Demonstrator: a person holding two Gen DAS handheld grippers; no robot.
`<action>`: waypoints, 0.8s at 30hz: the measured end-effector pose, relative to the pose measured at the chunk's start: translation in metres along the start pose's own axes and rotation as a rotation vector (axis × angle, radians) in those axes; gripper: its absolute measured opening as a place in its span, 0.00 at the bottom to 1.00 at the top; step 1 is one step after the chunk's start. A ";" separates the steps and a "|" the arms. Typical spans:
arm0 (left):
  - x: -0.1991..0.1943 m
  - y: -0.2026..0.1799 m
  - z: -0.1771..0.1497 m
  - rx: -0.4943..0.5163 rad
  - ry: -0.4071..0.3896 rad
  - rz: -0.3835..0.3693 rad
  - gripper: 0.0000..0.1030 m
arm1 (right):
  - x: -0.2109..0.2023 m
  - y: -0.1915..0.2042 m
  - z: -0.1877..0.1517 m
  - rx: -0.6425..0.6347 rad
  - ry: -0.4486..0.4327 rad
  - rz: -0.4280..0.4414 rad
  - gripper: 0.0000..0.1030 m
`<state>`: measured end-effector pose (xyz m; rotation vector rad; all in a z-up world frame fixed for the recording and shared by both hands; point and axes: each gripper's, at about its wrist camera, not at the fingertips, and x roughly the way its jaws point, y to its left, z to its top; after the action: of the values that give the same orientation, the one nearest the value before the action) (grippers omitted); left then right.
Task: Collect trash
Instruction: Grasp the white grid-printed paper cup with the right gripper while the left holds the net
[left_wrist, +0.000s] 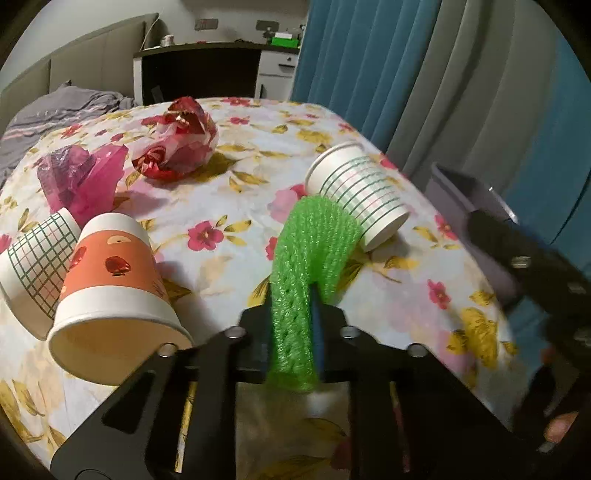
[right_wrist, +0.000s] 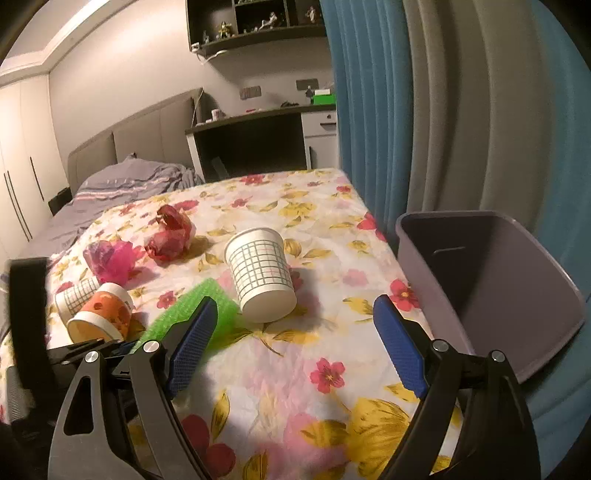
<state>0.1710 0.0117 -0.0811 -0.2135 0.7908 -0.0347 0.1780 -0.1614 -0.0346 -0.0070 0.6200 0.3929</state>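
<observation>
One green foam net (left_wrist: 295, 295) pinched in left gripper (left_wrist: 290, 328); right gripper (right_wrist: 295, 339) wide, empty.
Best lifted clear of nearby cup (left_wrist: 354, 192), then carried over bin (right_wrist: 554, 295).

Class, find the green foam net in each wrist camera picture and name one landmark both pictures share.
Left wrist view: the green foam net stands at centre bottom, pinched in the left claw, arching toward the grid-lined paper cup.
Right wrist view: the net lies lower left, partly behind the open right claw's left finger.
Shared landmark: the grid-lined cup, lying on the floral cloth beside the net.
</observation>
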 end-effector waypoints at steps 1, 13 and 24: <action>-0.003 0.001 0.001 -0.007 -0.008 -0.005 0.12 | 0.002 0.000 0.000 -0.003 0.003 0.001 0.81; -0.062 0.024 0.016 -0.112 -0.200 -0.026 0.12 | 0.040 0.022 0.008 -0.053 0.055 0.030 0.79; -0.071 0.042 0.018 -0.148 -0.220 -0.033 0.12 | 0.079 0.042 0.006 -0.084 0.158 0.064 0.61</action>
<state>0.1320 0.0633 -0.0278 -0.3638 0.5706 0.0163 0.2249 -0.0939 -0.0696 -0.0992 0.7602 0.4830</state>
